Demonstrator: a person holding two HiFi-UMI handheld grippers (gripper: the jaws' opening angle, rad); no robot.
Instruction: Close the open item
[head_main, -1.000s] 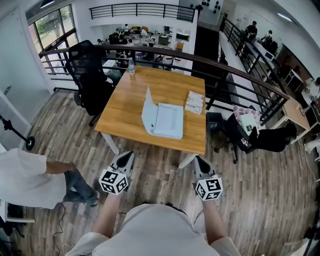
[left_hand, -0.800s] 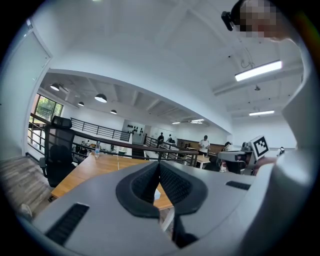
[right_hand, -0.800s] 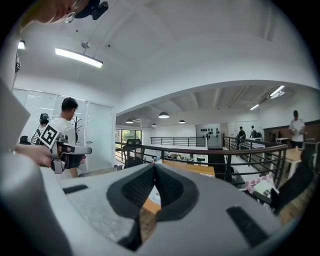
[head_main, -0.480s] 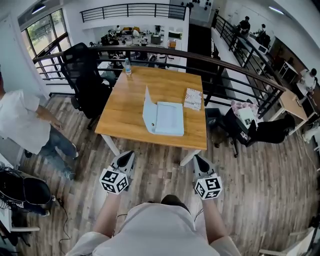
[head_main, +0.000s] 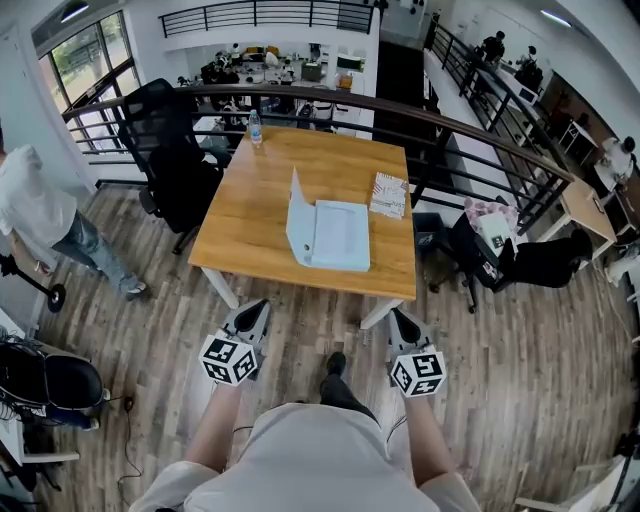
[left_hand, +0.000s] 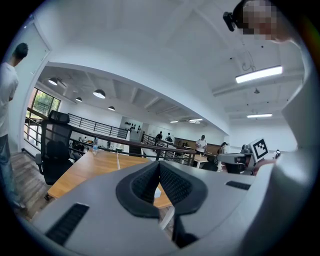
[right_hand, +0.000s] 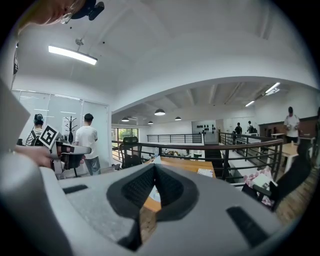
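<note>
Pale-blue hinged case (head_main: 335, 235): open on the wooden table (head_main: 250, 215), lid upright, well apart from me. My left gripper (head_main: 252, 312) and right gripper (head_main: 402, 322): jaws together, empty. Risk: a low shove slides the case instead of folding its lid.

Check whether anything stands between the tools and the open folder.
Nothing visible does. Only floor and the table edge lie between the left tool, the right tool and the open folder. Nothing lies under its raised cover; the booklet lies apart.
</note>
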